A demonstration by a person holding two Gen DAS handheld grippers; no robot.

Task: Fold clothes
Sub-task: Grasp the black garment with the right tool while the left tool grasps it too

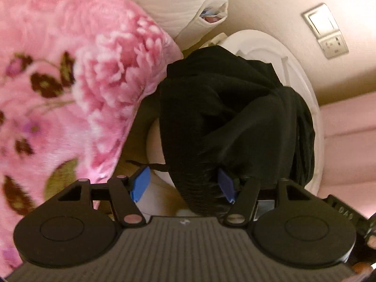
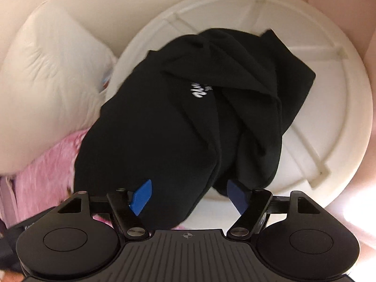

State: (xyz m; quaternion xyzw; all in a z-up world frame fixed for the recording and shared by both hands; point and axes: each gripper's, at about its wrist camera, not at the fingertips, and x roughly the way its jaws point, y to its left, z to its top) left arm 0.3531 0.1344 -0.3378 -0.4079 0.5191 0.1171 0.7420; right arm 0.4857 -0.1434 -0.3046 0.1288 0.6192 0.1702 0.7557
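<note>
On round white plastic worktop: crumpled black fabric garment, small white script logo, bunched between both grippers. Left gripper and right gripper fingers apart, cloth between them; clamping unclear. Garment type indeterminate, lower edge hidden.

Warm, dim indoor light in both views. Heavy fisheye bending with dark vignette corners. Pink blanket smeared by motion blur. Black garment underexposed, folds barely readable. Blown-out glare at right wrist view's lower right edge.
</note>
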